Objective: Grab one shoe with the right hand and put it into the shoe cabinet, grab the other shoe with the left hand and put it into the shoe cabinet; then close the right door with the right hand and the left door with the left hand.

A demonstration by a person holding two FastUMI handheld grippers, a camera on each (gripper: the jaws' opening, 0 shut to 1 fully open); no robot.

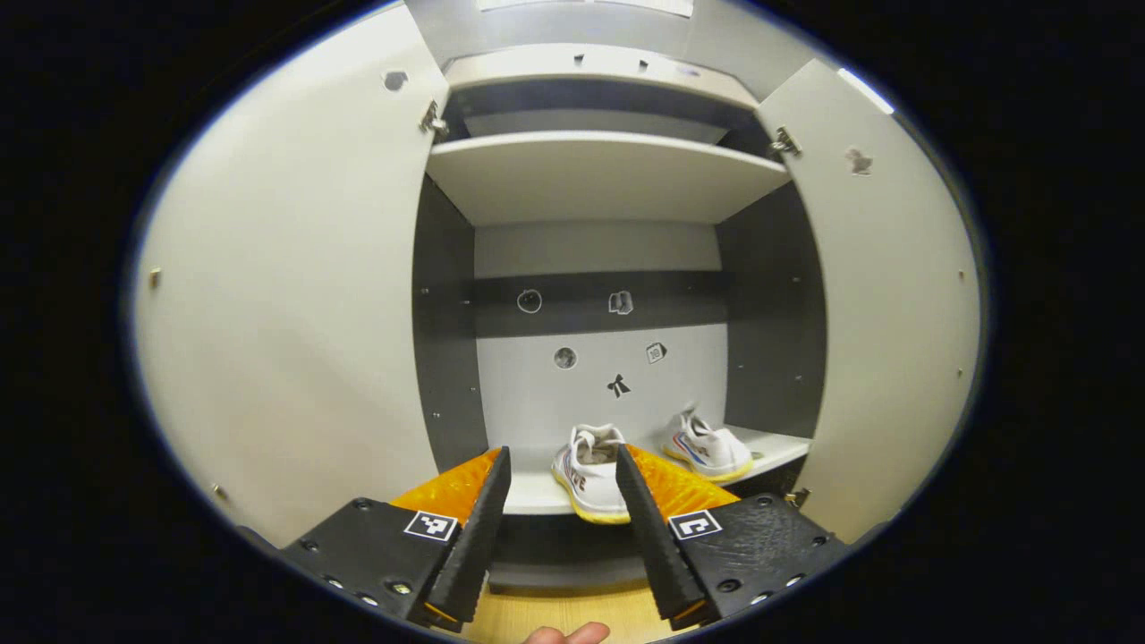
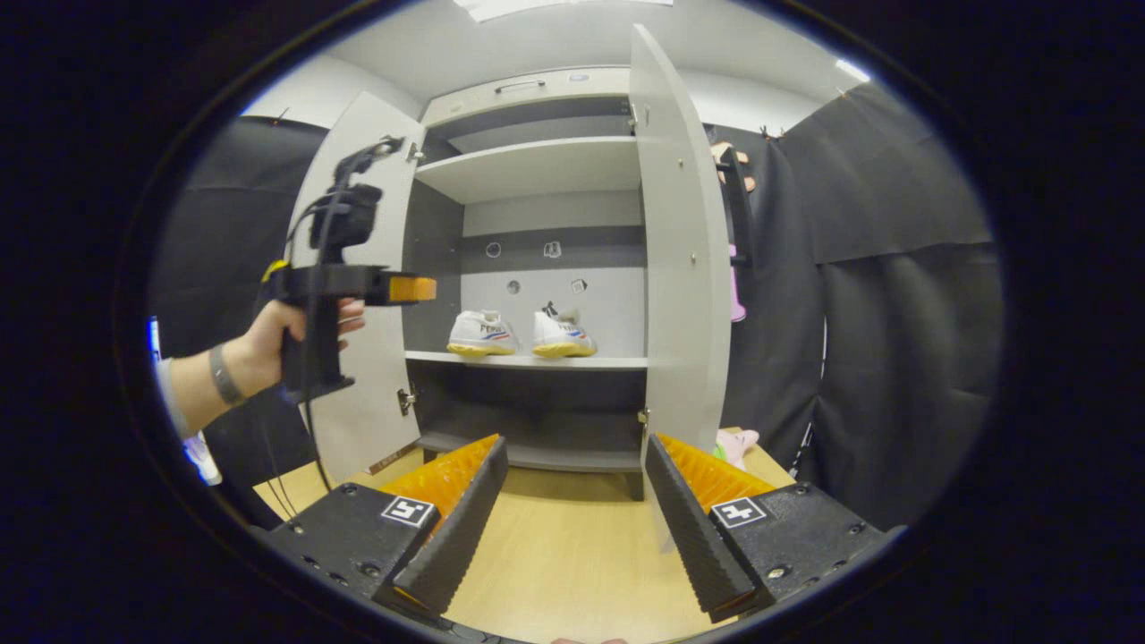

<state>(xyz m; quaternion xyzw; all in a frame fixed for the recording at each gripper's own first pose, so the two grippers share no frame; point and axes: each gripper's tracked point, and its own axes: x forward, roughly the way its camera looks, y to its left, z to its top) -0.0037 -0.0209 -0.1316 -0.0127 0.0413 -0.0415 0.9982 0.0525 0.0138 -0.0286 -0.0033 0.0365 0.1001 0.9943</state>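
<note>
Shoe cabinet point(image 2: 537, 362): both shoes point(image 2: 483, 334) point(image 2: 559, 334) stood shelved; right door point(image 2: 684, 259) and left door point(image 2: 353, 268) remained unclosed; left gripper point(image 1: 564, 465) and right gripper point(image 2: 577, 456) gaped empty.

Light is coming from overhead ceiling panels point(image 2: 555, 7), glaring white at the top edge of both views. The pale cabinet doors point(image 1: 286, 295) are reflecting it evenly, no harsh hotspots. The shelf point(image 1: 599, 170) is casting shade into the dark cabinet recess below it. Fisheye distortion is bending the door edges strongly toward the rims. The shoes point(image 2: 519, 333) are staying sharp and well lit in the right gripper view; one shoe's heel tab point(image 1: 687, 413) is looking slightly smeared in the left gripper view. The wooden floor point(image 2: 572, 555) is showing soft, faint shadows.
</note>
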